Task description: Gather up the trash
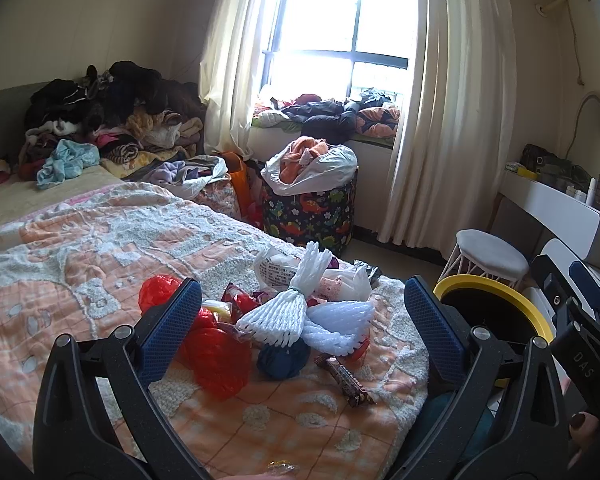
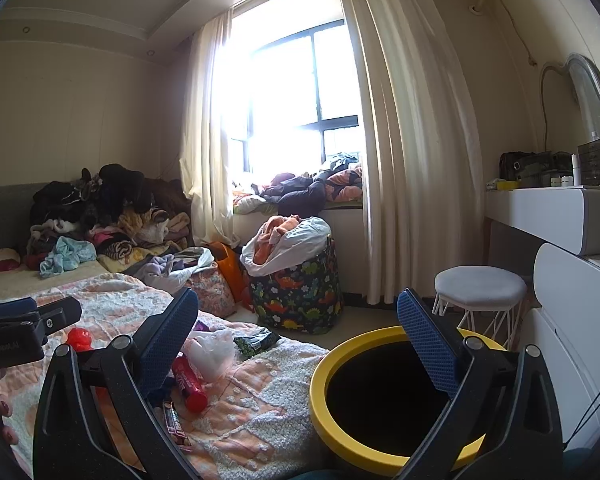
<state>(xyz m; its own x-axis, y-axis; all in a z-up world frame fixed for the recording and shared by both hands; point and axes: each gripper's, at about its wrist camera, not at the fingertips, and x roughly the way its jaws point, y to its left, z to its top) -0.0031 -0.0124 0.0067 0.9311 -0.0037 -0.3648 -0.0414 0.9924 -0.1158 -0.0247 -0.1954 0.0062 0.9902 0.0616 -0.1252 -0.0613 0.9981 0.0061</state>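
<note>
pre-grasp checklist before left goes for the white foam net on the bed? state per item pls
1. Left gripper jaws open, nothing held: ok.
2. White foam net in view between the jaws, top of the pile: ok.
3. Foam net free of neighbours: not ok, it lies on the red plastic bag and a dark blue ball.
4. Yellow-rimmed bin open beside the bed: ok.
5. Right gripper jaws open, empty, over the bin: ok.
6. Bin fill level: cannot tell, interior dark.

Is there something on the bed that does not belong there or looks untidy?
Yes. Litter lies heaped on the bedspread: white foam nets, red plastic bags, a brown snack wrapper. The yellow-rimmed bin stands beside the bed. Both grippers are open, holding nothing.
</note>
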